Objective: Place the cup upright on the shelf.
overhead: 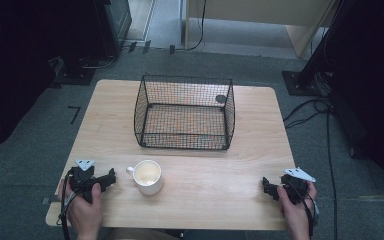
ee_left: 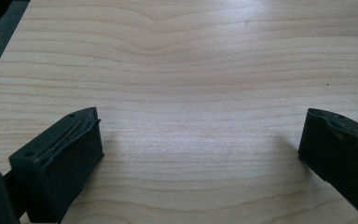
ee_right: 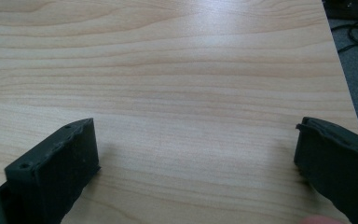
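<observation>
A white mug (overhead: 147, 177) stands upright on the wooden table (overhead: 110, 125), its handle turned to the left and its inside bare. Behind it sits a black wire basket (overhead: 184, 112) with nothing in it. My left gripper (overhead: 111, 178) rests on the table just left of the mug, held by a hand. In the left gripper view its jaws stand wide apart over bare wood, the left gripper (ee_left: 200, 149) open. My right gripper (overhead: 266, 186) lies near the front right corner; in the right gripper view the right gripper (ee_right: 196, 154) is open with nothing between its jaws.
The table edge (ee_right: 340, 84) runs close to the right gripper's right side, with cables (overhead: 310, 112) on the grey floor beyond. Dark stands and a wooden cabinet (overhead: 260, 20) lie past the far end of the table.
</observation>
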A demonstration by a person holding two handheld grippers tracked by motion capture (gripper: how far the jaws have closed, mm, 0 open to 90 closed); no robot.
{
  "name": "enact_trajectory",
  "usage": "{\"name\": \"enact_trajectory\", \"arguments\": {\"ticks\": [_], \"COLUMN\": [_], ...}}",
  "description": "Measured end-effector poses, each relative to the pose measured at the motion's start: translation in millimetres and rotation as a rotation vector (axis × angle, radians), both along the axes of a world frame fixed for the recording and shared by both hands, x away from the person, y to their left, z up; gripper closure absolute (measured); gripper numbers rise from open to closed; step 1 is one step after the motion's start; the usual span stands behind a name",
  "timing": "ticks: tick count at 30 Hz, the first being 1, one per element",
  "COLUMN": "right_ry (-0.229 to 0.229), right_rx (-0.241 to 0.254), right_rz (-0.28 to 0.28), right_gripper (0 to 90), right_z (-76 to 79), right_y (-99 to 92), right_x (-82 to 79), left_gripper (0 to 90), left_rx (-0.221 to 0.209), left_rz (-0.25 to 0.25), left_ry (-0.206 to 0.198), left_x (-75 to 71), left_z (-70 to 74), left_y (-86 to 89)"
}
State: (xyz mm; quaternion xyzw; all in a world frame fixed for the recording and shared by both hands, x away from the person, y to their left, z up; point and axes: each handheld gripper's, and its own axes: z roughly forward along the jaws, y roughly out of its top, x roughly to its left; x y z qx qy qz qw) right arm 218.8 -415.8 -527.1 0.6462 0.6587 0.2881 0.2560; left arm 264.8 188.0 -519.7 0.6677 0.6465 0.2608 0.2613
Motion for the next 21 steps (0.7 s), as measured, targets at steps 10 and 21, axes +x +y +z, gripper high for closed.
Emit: {"name": "enact_trajectory", "arguments": {"ticks": [10,21], "right_ry": [-0.03,-0.057], "right_rx": [0.022,0.027], "right_rz": [0.007,0.099], "right_gripper": [0.0,0.0], "right_z": [17.2,34.9], "right_y": [6.3,37.1], "right_x": [0.0,7.5], "left_gripper": [0.0,0.0], "left_rx": [-0.001,-0.001], "left_rz": [-0.002,-0.002], "left_ry": [0.001,0.001], "left_x": [0.1,0.1], "left_z": [0.0,0.0], "left_y": [-1.5,-1.5]}}
